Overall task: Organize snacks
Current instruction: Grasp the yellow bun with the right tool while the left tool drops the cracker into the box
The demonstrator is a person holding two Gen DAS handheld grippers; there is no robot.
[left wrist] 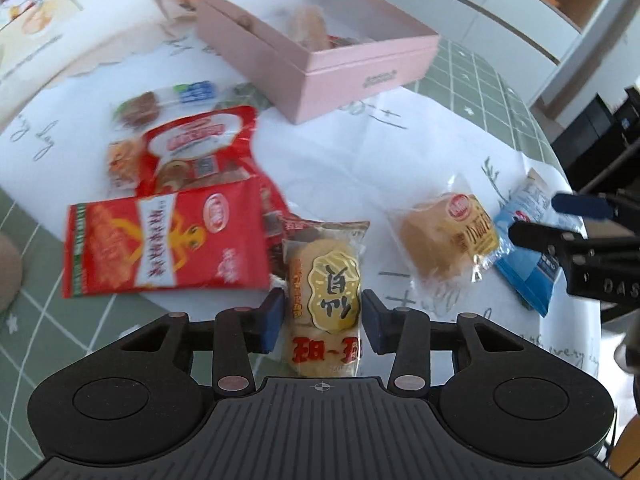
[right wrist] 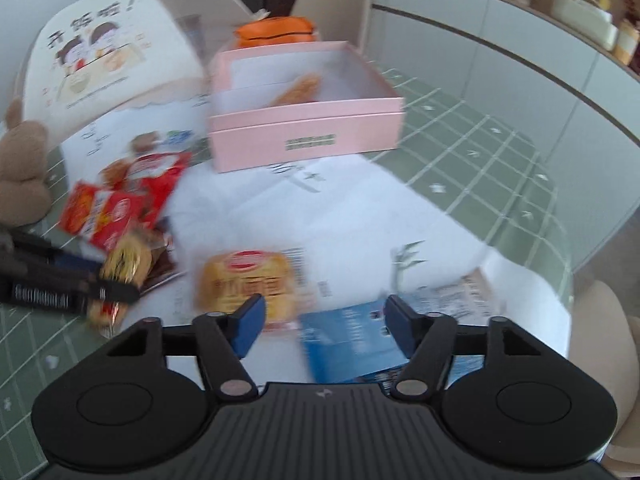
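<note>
The left gripper [left wrist: 322, 320] is closed on a clear-wrapped biscuit pack [left wrist: 326, 292] bearing a yellow label; both blue pads press its sides, and the pack stands roughly upright between them. In the right wrist view the same pack [right wrist: 124, 268] shows at the far left, pinched in the left gripper [right wrist: 100, 290].

Just ahead and left of that tool lies a flat red snack packet [left wrist: 164, 240], partly overlapping a second red pouch [left wrist: 196, 152] further ahead. Beyond these sits a clear packet with dark contents [left wrist: 140, 112]. Ahead and right of the left gripper rests a small wrapped bun [left wrist: 444, 236], apart from the held pack.

The right gripper [right wrist: 322, 326] stands wide open, its fingers well apart and holding nothing. A blue packet [right wrist: 348, 344] lies beneath it, nearer its right finger; the wrapped bun [right wrist: 248, 280] lies just ahead of its left finger. Whether either finger touches a packet cannot be told owing to blur.

Well ahead of both tools stands an open pink box [right wrist: 308, 136] with one wrapped item inside [right wrist: 298, 88]. All rests on a white printed cloth [right wrist: 360, 216] over a green gridded mat [right wrist: 480, 140]. A brown plush toy [right wrist: 20, 172] sits far left of the right gripper.
</note>
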